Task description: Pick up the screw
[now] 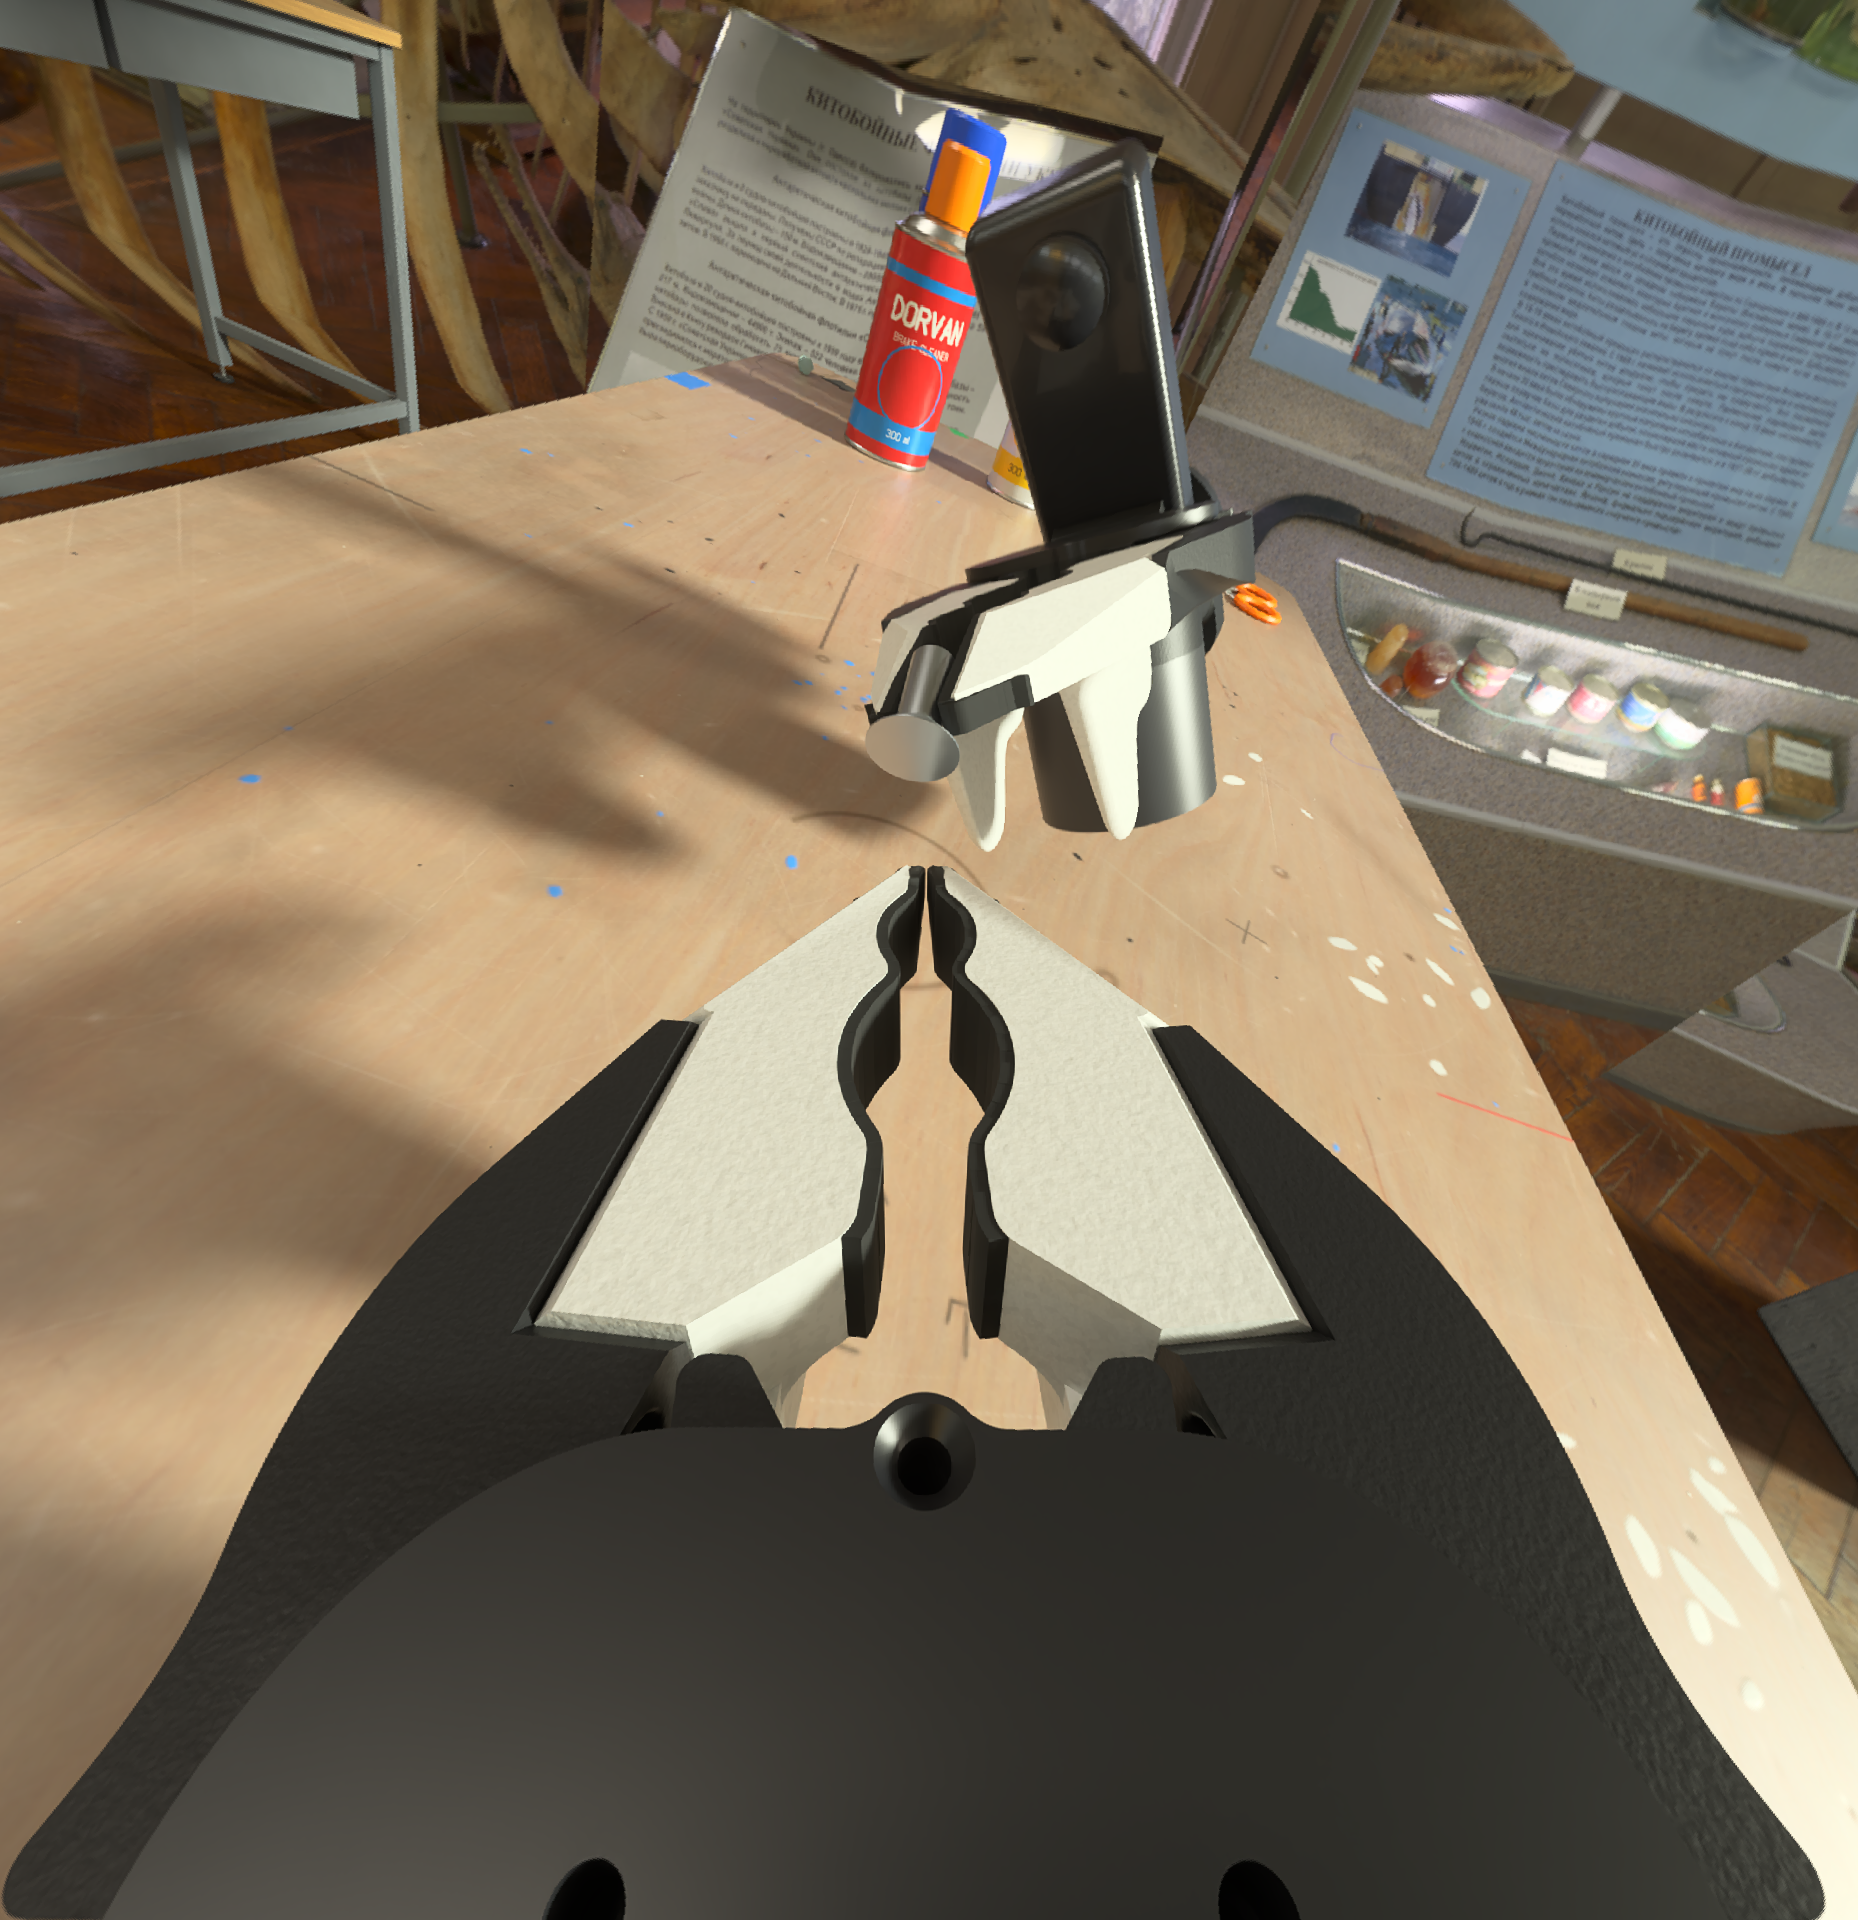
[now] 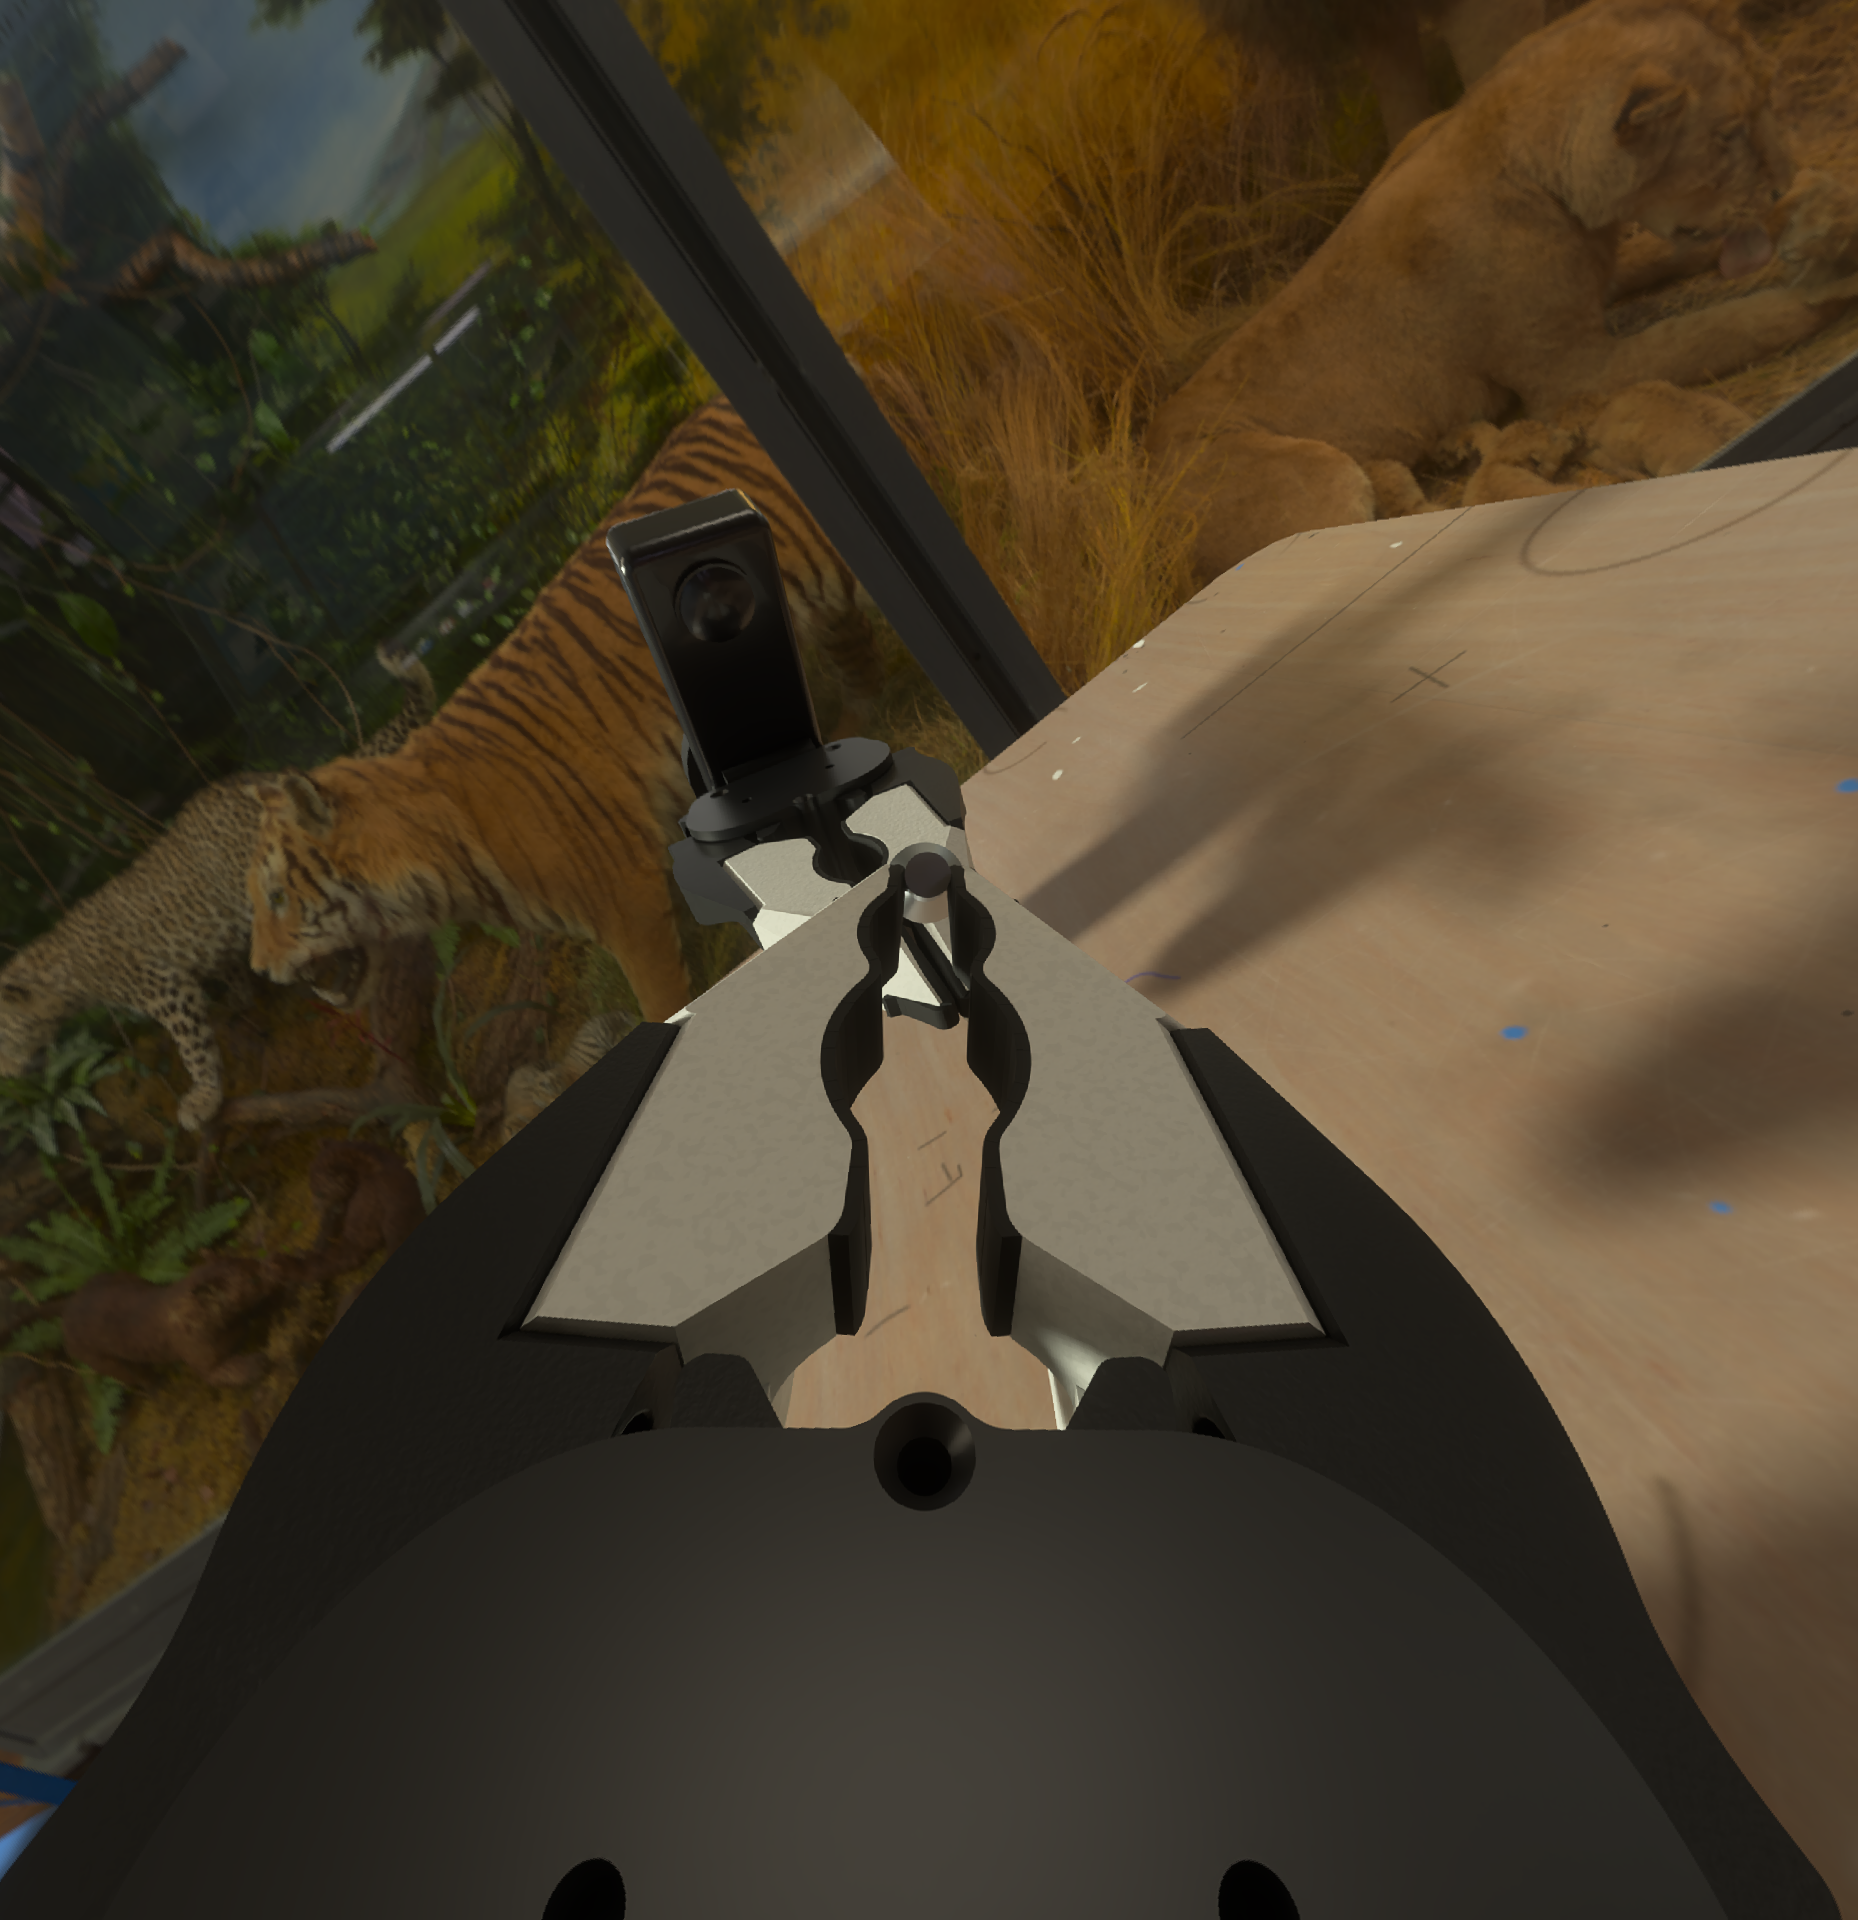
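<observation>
Our left gripper (image 1: 925, 875) has its fingers brought together at the tips with nothing between them, poised above the wooden table (image 1: 385, 727). Our right gripper (image 2: 925, 883) is clamped on the screw (image 2: 925, 875), whose round grey head sits between its fingertips.

From the left wrist view we see the right gripper (image 1: 904, 717) from outside, raised clear of the table, with the screw (image 1: 909, 732) lying crosswise in its fingers, flat head toward the camera. A dark grey cylinder hangs beneath its body. This view alone shows a red spray can (image 1: 920, 312) with an orange cap standing at the far table edge, a yellow can (image 1: 1011, 468) mostly hidden behind the gripper, and a small orange object (image 1: 1255, 603) we cannot identify.

The right wrist view alone shows the left gripper (image 2: 852, 862) head-on, just beyond the screw, its tips partly covered by our own fingers.

The table is pale plywood marked with pencil lines, blue specks and white flecks, crossed by broad shadows. Around it, the left view shows display panels (image 1: 1631, 364), a glass case of jars (image 1: 1579, 696), a metal-framed desk (image 1: 281, 156) and large curved bones. The right view shows a diorama with a tiger (image 2: 489, 779), a leopard (image 2: 125, 935) and lions (image 2: 1476, 260).

The screw's shank is largely concealed by the fingers in both views.
</observation>
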